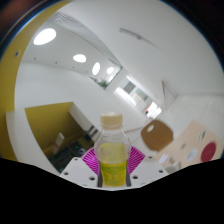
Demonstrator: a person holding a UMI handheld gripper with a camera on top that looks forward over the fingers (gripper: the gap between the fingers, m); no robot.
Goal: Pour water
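Gripper (112,170) clamped on bottle (112,155), pink pads (92,160) pressing both sides. Bottle upright between fingers, white cap on top, yellowish liquid inside. View angled upward: white ceiling with bright lights (45,36) beyond, yellow wall (20,70) one side, brown round board (154,134) other side.

**Bright overhead light, strong fisheye bend**

Round ceiling lights (45,36) glare white and wash out the pale ceiling. Room lines curve hard toward the edges. Everything looks soft; the bottle (112,152) near the lens is blurred, and the far wall lacks detail.
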